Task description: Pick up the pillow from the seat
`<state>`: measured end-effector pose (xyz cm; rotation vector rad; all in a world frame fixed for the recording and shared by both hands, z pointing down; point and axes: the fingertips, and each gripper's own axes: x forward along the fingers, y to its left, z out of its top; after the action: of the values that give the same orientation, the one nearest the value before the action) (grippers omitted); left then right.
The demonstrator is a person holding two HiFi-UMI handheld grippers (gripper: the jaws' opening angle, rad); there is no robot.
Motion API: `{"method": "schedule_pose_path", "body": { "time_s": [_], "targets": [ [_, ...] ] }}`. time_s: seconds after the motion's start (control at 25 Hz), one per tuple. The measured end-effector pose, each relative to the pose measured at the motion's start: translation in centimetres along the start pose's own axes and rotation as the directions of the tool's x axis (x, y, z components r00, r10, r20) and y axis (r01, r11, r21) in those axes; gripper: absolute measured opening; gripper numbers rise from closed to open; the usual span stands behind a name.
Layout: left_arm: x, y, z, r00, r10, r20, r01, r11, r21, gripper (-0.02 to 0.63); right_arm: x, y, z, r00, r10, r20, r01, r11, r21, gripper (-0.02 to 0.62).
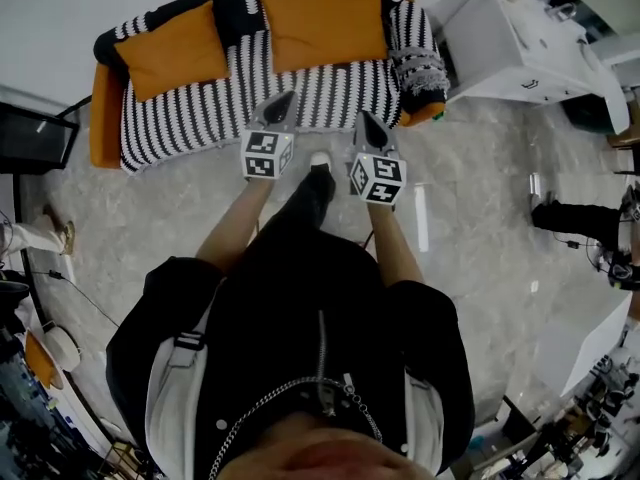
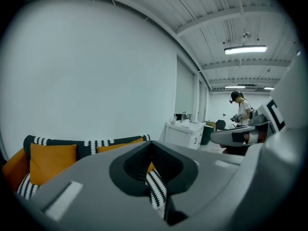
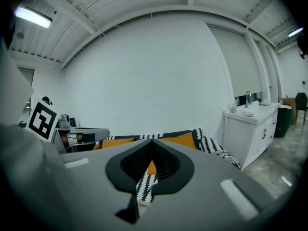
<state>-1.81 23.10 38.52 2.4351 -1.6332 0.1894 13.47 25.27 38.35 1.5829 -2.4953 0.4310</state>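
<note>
Left gripper (image 1: 285, 103): jaws together, empty.
Right gripper (image 1: 366, 123): jaws together, empty.
Pillows: left pillow (image 1: 170, 50) and right pillow (image 1: 323, 23) lean on the sofa (image 1: 180, 118) back.
Open room: bare floor (image 1: 180, 218) before the seat edge.

A: What carries everything here?
B: A sofa (image 1: 200, 118) under a black-and-white striped cover, standing on a pale marbled floor (image 1: 130, 228).
A: And on the seat?
B: 2 orange pillows. The left pillow (image 1: 172, 50) sits near the sofa's left end, the right pillow (image 1: 323, 25) toward its right end, both leaning on the backrest. A grey patterned throw (image 1: 420, 68) drapes the right arm.
</note>
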Motion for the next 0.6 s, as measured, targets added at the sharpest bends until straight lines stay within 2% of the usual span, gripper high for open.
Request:
{"method": "schedule_pose_path", "body": {
  "time_s": [0.24, 0.6],
  "targets": [
    [5.9, -0.1, -0.3, 0.999, -0.022, -0.040, 0.021, 1.000, -0.015, 0.011, 3.3, -3.2, 0.4, 0.999, -0.006, -0.043, 0.006, 1.000, -0.004, 0.003],
    [15.2, 1.0, 1.7, 0.997, -0.041, -0.068, 0.040, 0.999, -0.028, 0.011, 11.5, -7.3, 3.2, 0.995, 0.029, -0.098, -0.031, 0.999, -0.021, 0.003]
  ]
}}
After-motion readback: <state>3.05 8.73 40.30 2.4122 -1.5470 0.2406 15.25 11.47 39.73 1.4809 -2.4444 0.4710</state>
